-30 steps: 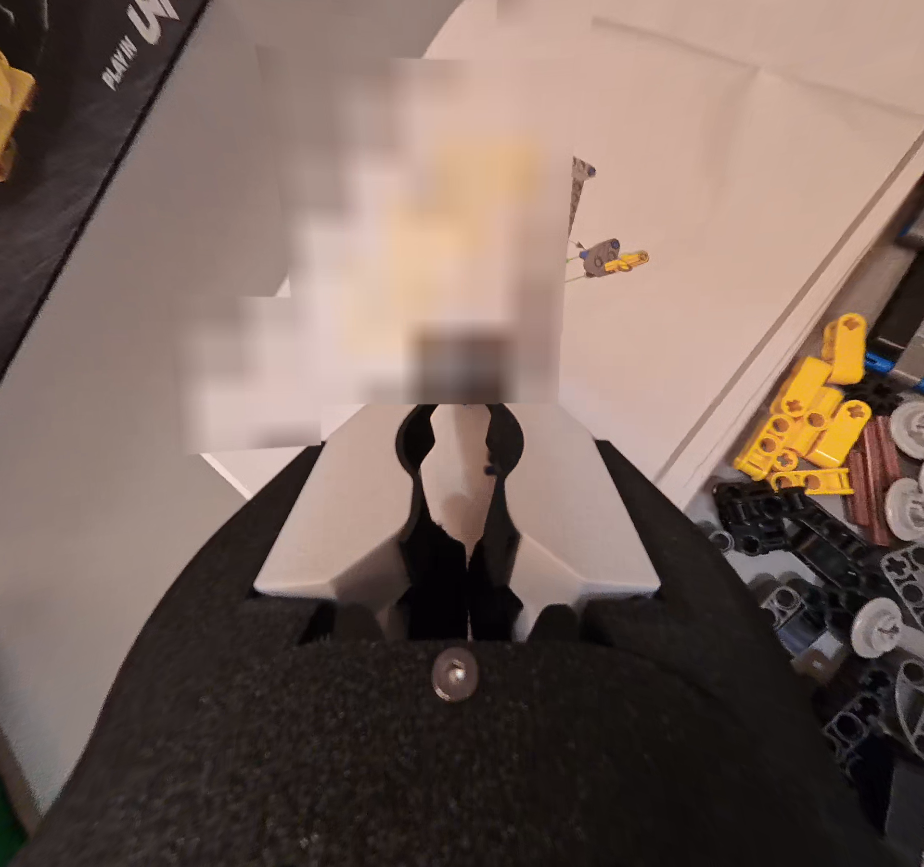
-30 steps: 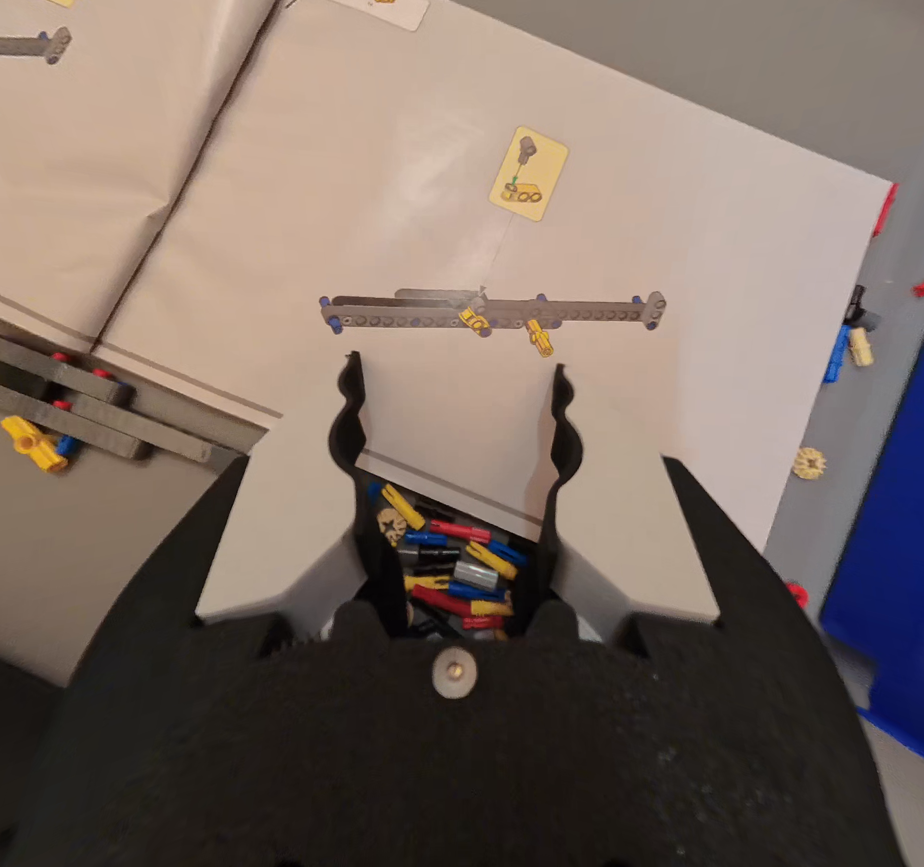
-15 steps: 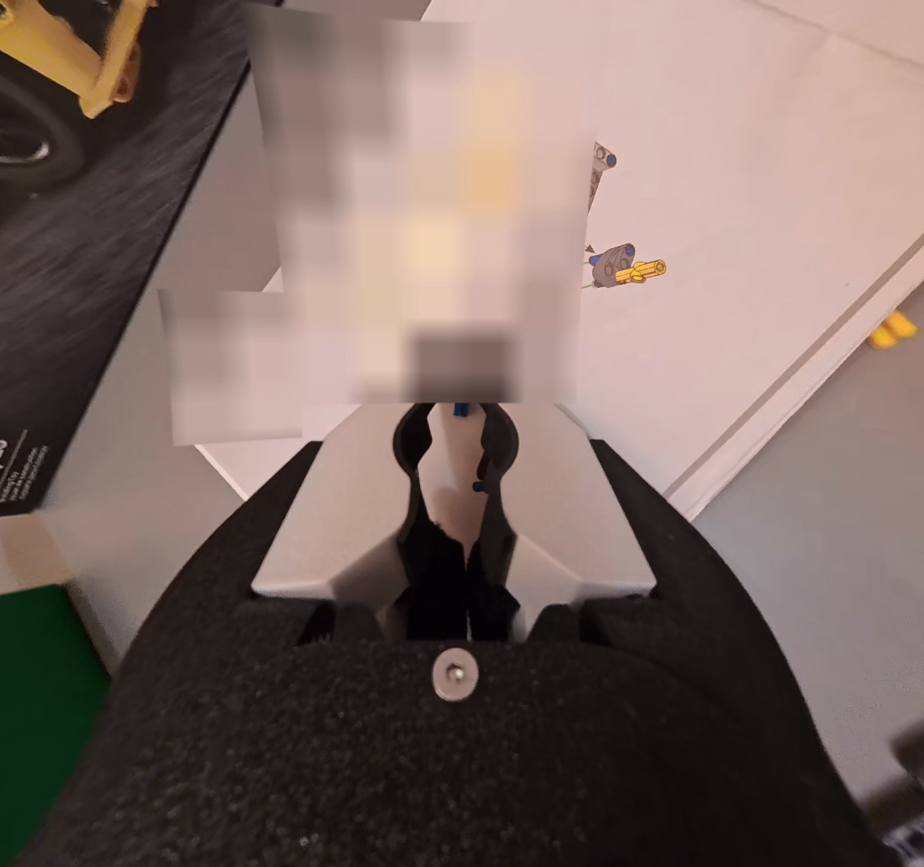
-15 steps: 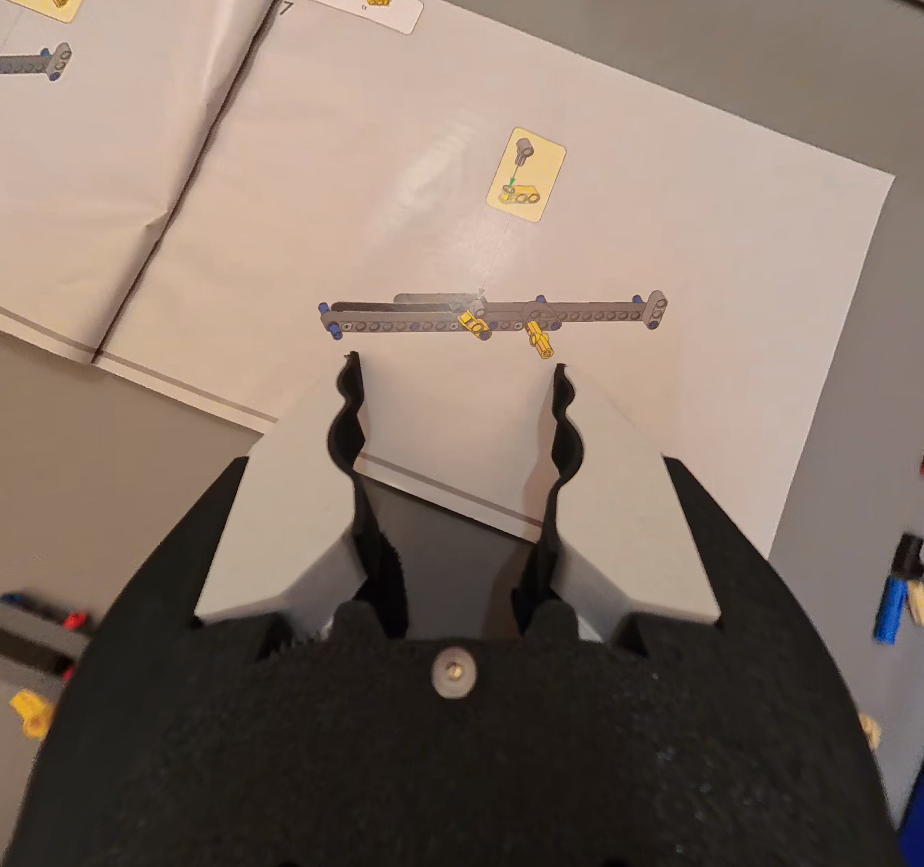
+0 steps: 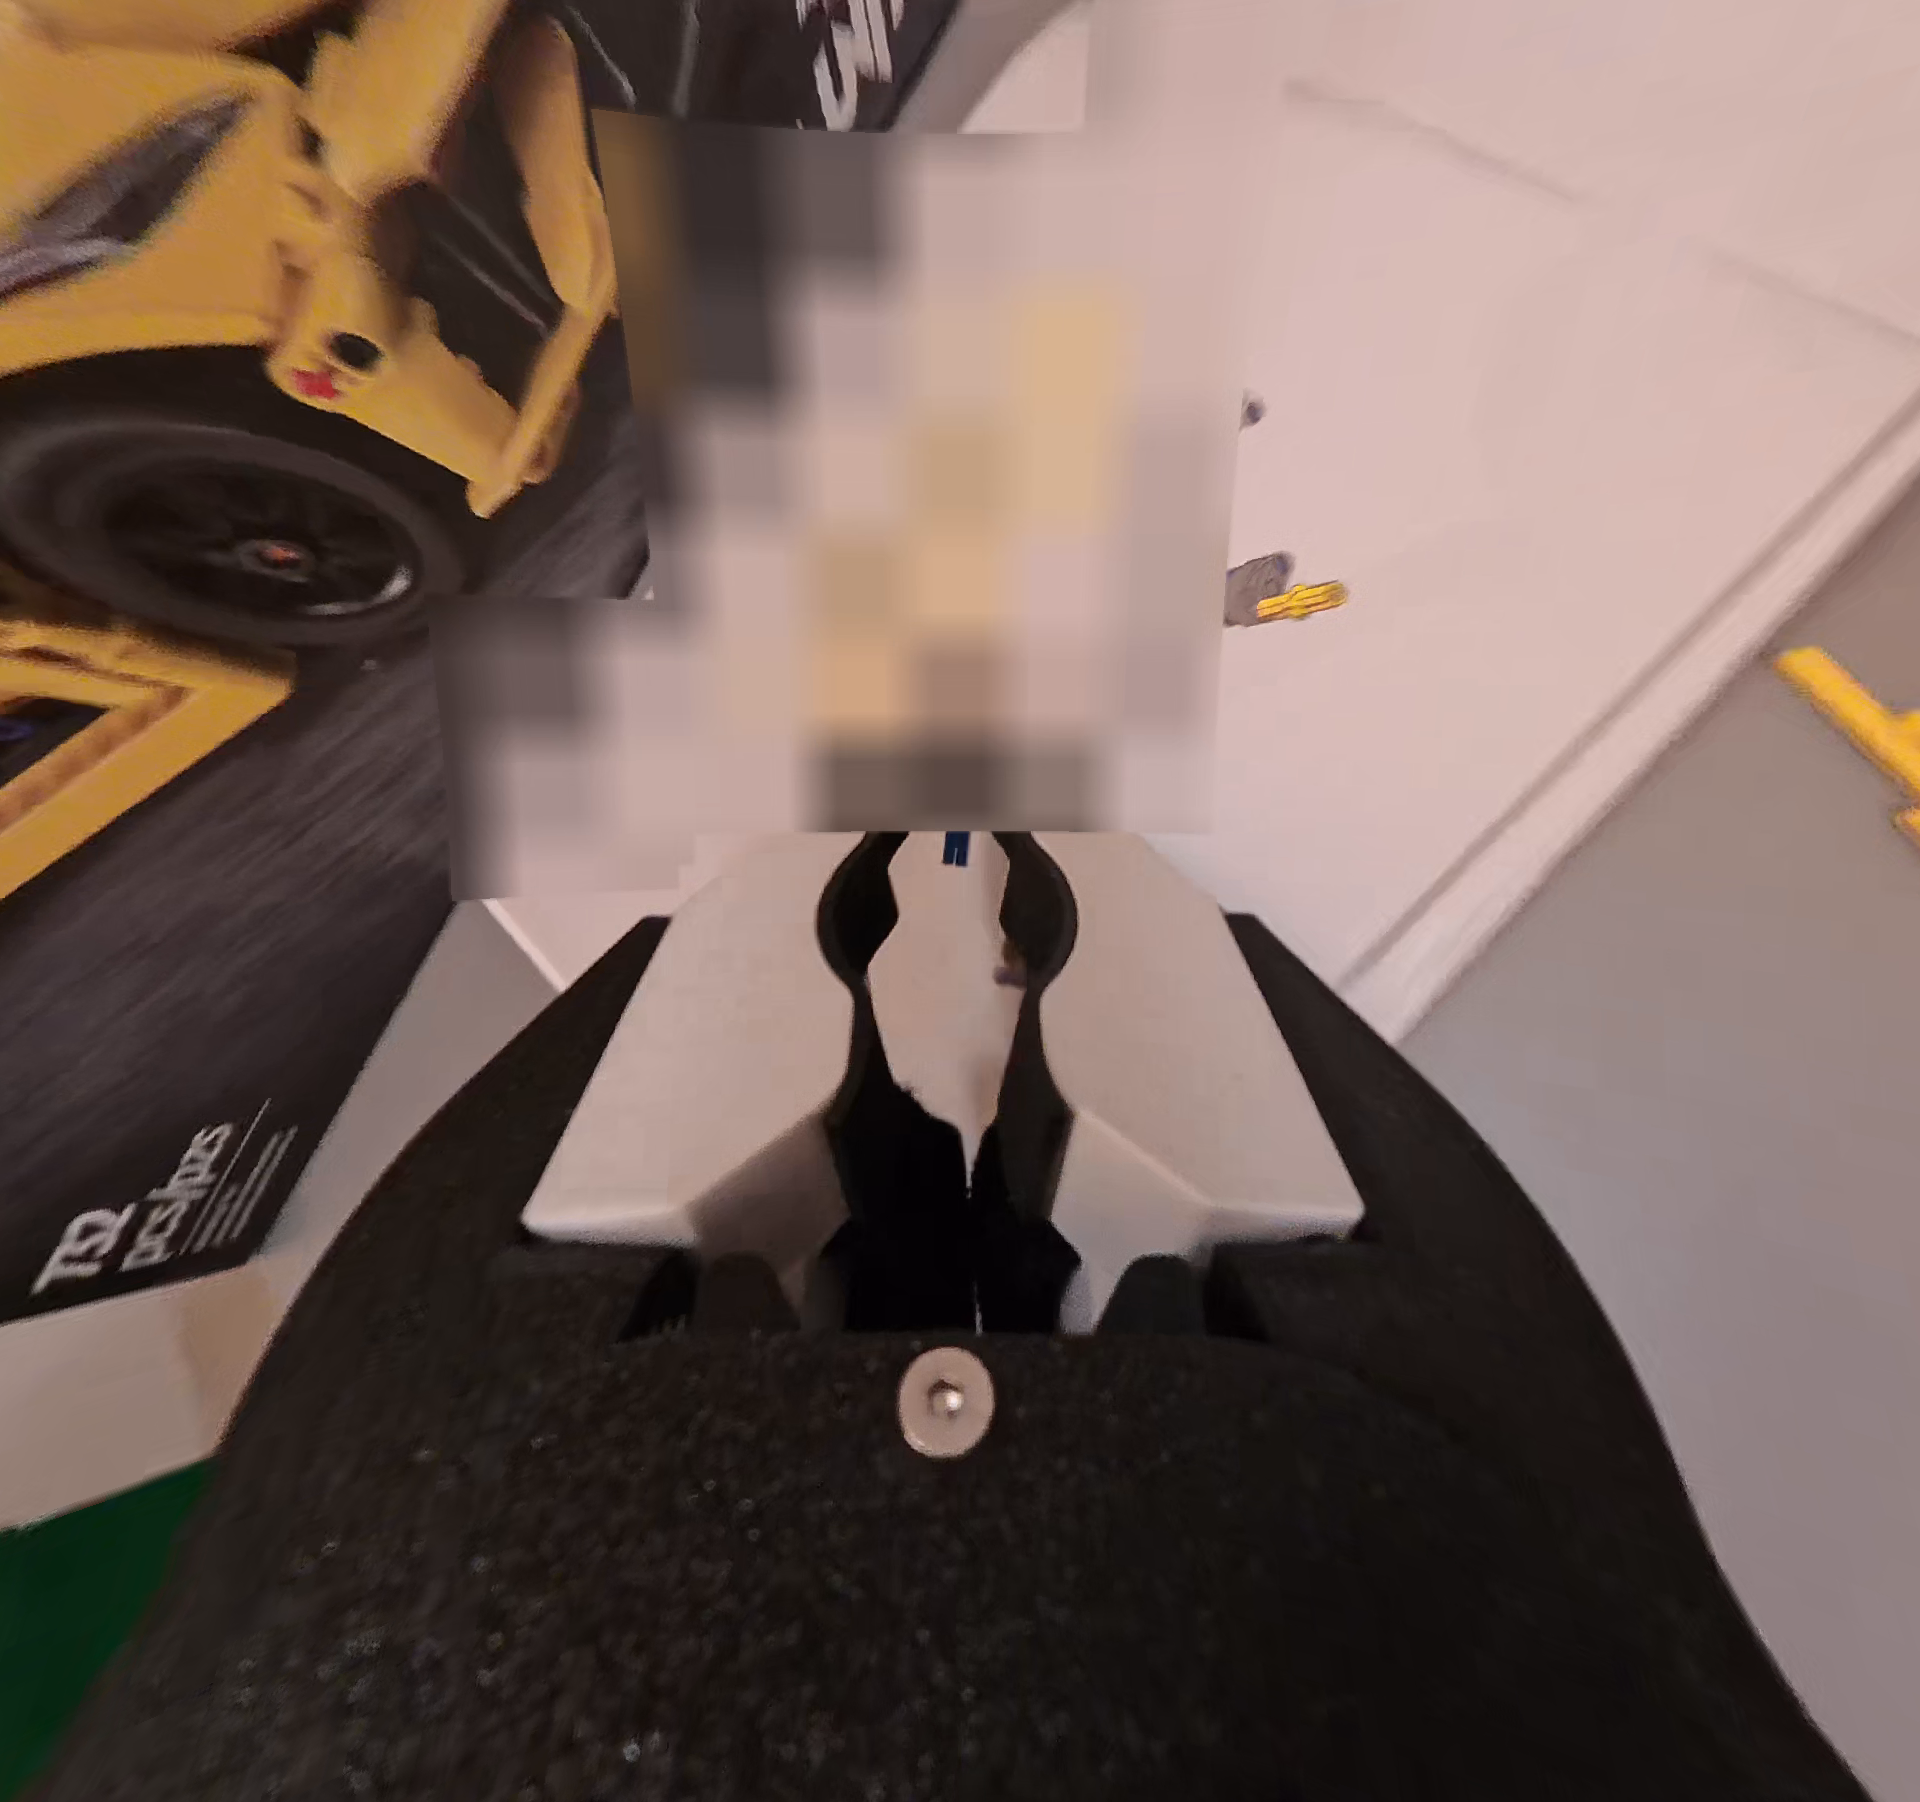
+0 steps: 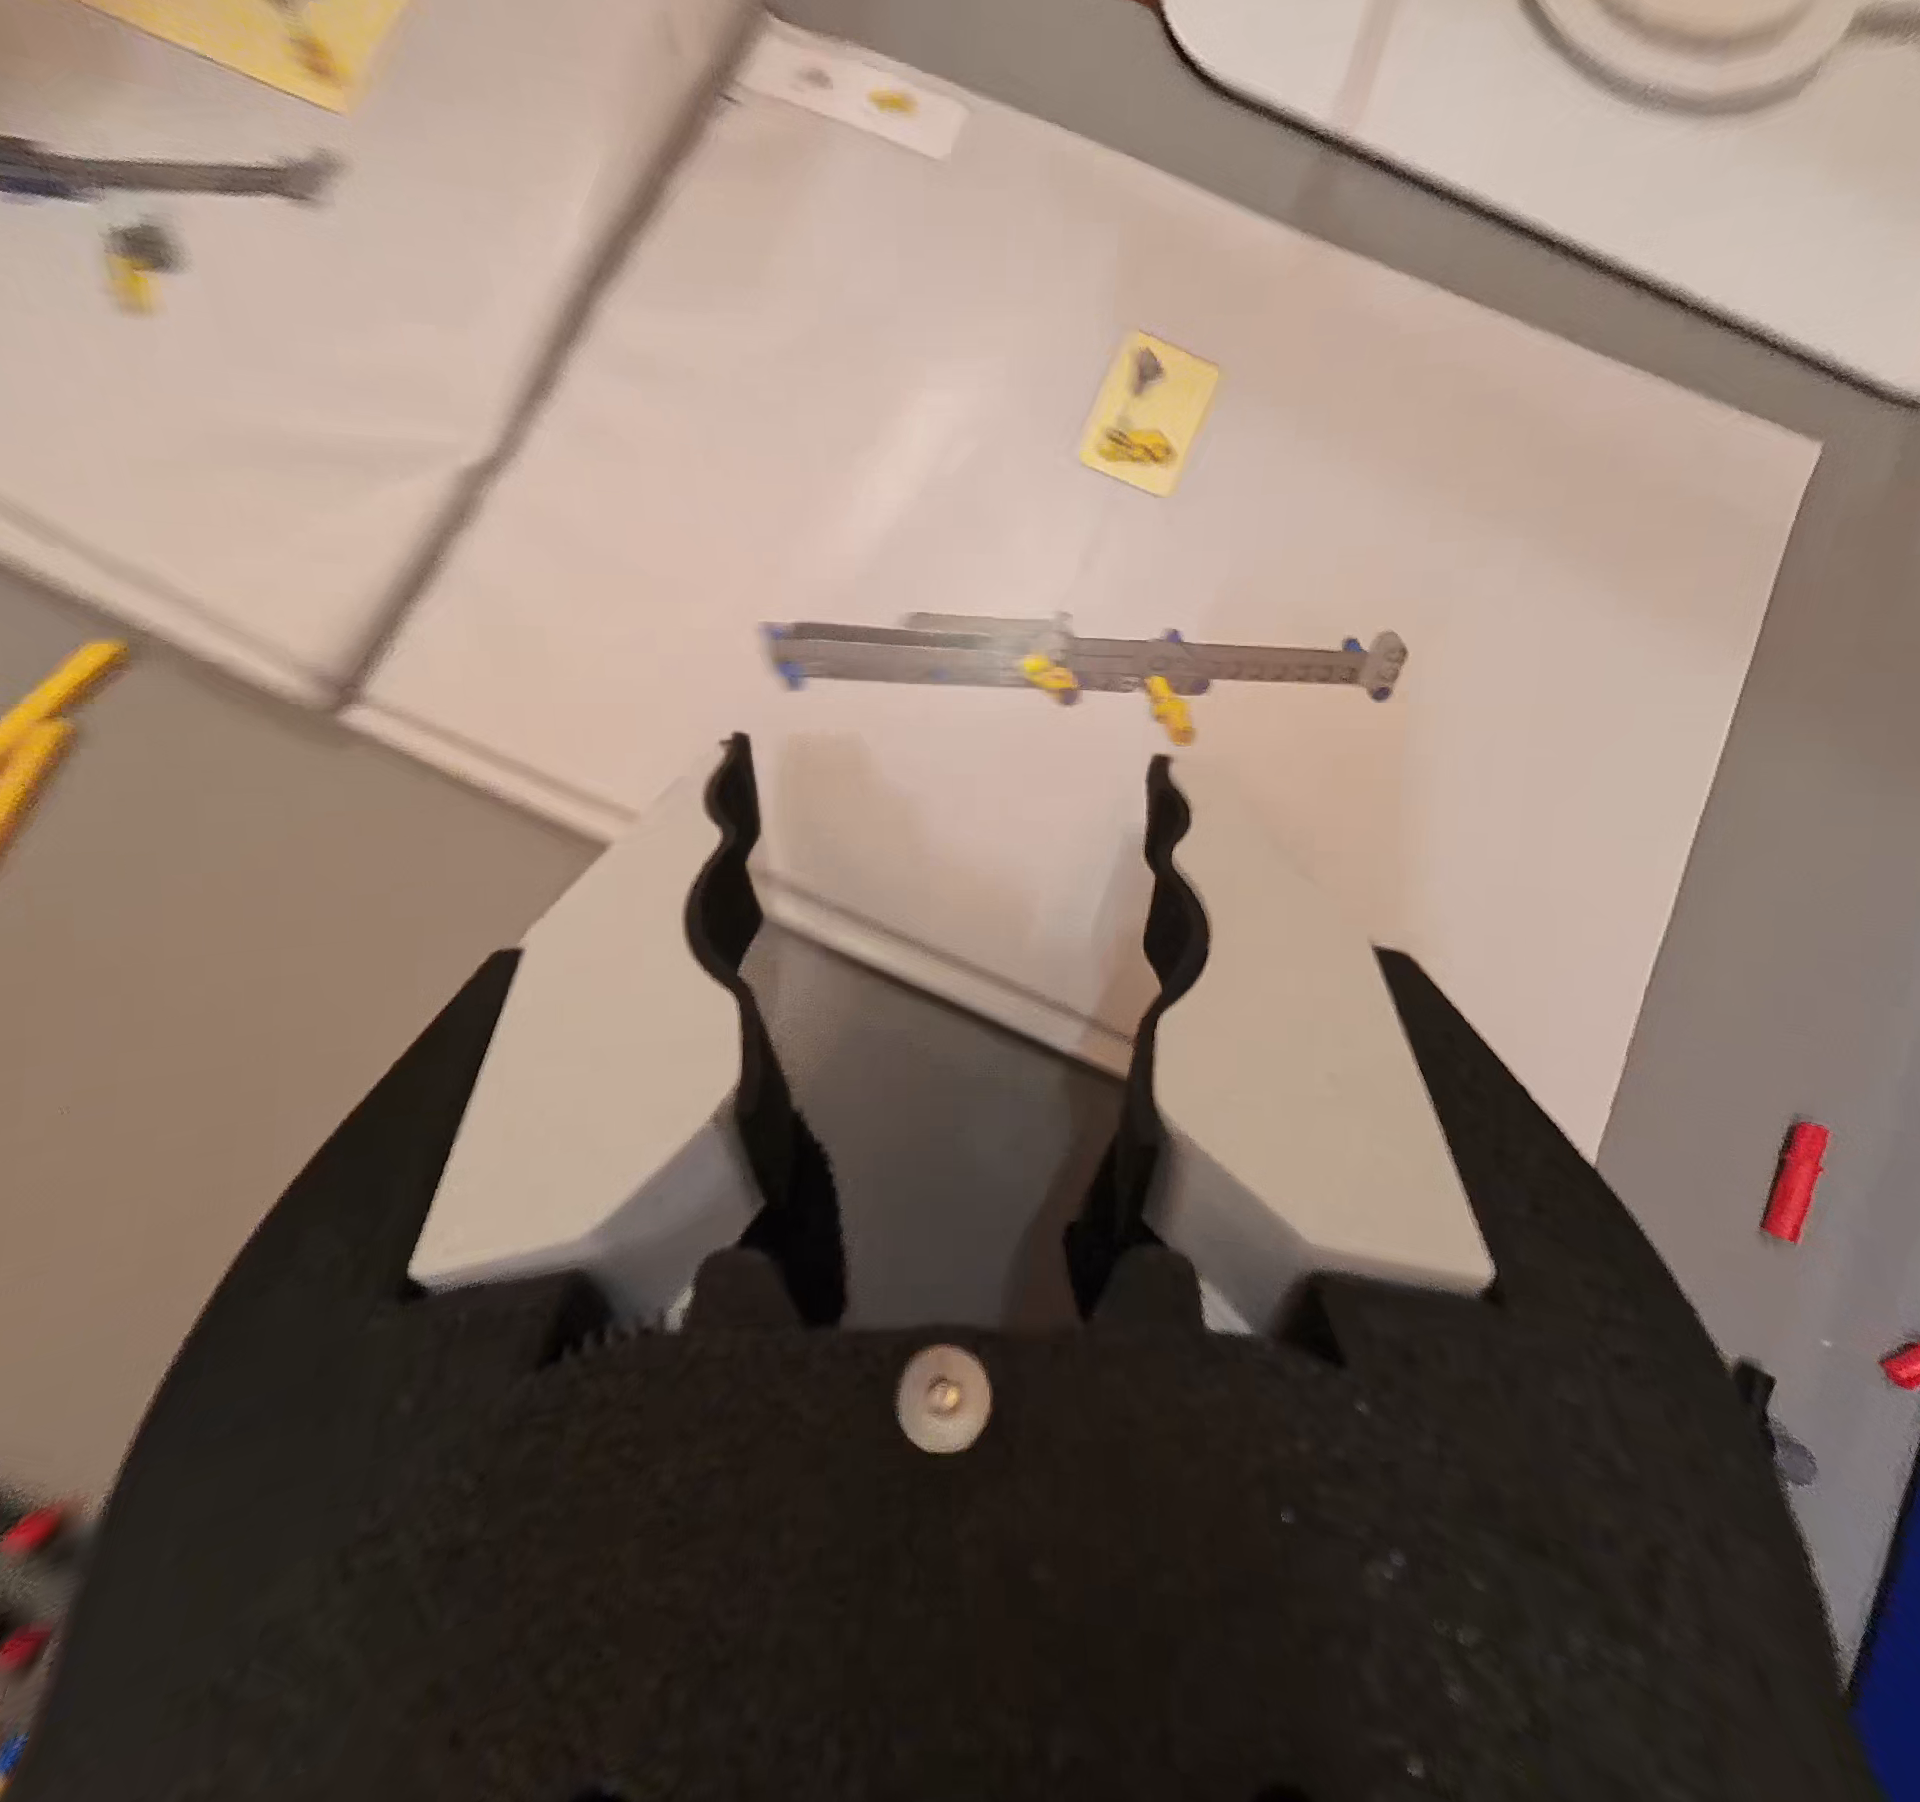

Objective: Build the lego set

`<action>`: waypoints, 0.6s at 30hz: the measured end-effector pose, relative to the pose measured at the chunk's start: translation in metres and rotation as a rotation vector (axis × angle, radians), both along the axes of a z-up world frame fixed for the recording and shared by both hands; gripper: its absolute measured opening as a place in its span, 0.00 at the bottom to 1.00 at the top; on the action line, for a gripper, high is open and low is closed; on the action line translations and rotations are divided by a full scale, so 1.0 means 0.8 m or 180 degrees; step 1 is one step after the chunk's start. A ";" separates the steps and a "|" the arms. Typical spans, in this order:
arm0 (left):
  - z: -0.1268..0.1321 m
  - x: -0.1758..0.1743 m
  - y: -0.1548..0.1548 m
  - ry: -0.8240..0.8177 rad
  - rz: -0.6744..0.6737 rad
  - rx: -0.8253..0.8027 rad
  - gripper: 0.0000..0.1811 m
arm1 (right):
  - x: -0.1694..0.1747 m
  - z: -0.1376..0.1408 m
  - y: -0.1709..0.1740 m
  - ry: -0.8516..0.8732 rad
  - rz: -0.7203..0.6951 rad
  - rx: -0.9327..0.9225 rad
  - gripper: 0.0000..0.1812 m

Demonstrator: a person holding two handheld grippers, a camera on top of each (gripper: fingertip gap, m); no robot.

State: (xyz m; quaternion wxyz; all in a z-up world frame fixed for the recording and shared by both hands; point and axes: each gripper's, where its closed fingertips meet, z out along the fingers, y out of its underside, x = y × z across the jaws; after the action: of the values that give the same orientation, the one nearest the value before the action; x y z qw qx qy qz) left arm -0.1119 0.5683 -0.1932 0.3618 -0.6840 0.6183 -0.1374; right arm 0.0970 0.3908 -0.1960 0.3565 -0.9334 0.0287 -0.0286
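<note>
The open instruction booklet (image 6: 1351, 817) lies on the grey table and also shows in the left wrist view (image 5: 1507, 402). My left gripper (image 5: 951, 853) hovers over its left page. Its jaws stand narrowly apart, shut on a lego piece (image 5: 954, 848) of which only a blue bit shows between the tips. A mosaic patch hides the rest. My right gripper (image 6: 945, 750) is open and empty, above the booklet's near edge, just short of the printed grey beam drawing (image 6: 1081, 656).
The black set box with a yellow car picture (image 5: 208, 298) lies to the left. A yellow piece (image 5: 1839, 713) lies on the table (image 5: 1662, 1233) at right. Red pins (image 6: 1795, 1181) lie at right and yellow pieces (image 6: 42, 713) at left. A white object (image 6: 1507, 38) stands behind the booklet. There is about 30 cm between the tips of the two grippers.
My left gripper has swung left toward the box, and the pile of loose parts has left its view. My right gripper has moved off the parts pile and out over the booklet, staying open.
</note>
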 end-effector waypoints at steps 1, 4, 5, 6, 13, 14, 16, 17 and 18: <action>0.017 -0.006 -0.010 -0.0157 -0.0013 -0.0015 0.07 | -0.021 0.015 -0.005 -0.0003 0.0159 0.0131 0.41; 0.076 -0.040 -0.067 -0.0671 -0.0194 -0.0140 0.07 | -0.155 0.043 -0.050 0.0523 0.1193 0.0304 0.40; 0.088 -0.057 -0.096 -0.0766 -0.0345 -0.0277 0.07 | -0.204 0.047 -0.073 0.0671 0.1634 0.0356 0.38; 0.095 -0.076 -0.127 -0.0817 -0.0531 -0.0418 0.07 | -0.247 0.050 -0.096 0.0785 0.2040 0.0448 0.38; 0.070 -0.197 -0.303 -0.0581 -0.1615 -0.1142 0.07 | -0.328 -0.001 -0.149 -0.0013 0.3119 0.0135 0.48; 0.061 -0.202 -0.313 -0.0484 -0.1658 -0.1130 0.07 | -0.331 -0.009 -0.148 -0.0058 0.3171 0.0065 0.49; 0.042 -0.208 -0.322 -0.0240 -0.1671 -0.1075 0.07 | -0.339 -0.016 -0.140 -0.0042 0.3213 0.0053 0.47; 0.035 -0.209 -0.327 -0.0174 -0.1705 -0.1104 0.07 | -0.339 -0.023 -0.137 -0.0039 0.3217 -0.0007 0.47; 0.032 -0.209 -0.333 -0.0145 -0.1757 -0.1162 0.07 | -0.344 -0.023 -0.134 0.0051 0.3233 0.0004 0.45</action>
State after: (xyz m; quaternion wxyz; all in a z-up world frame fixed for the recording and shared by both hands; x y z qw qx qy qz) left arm -0.2788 0.3018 -0.1680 0.1961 -0.5410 0.7373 -0.3540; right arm -0.1780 0.2836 -0.2146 0.3258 -0.8295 -0.4261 0.1555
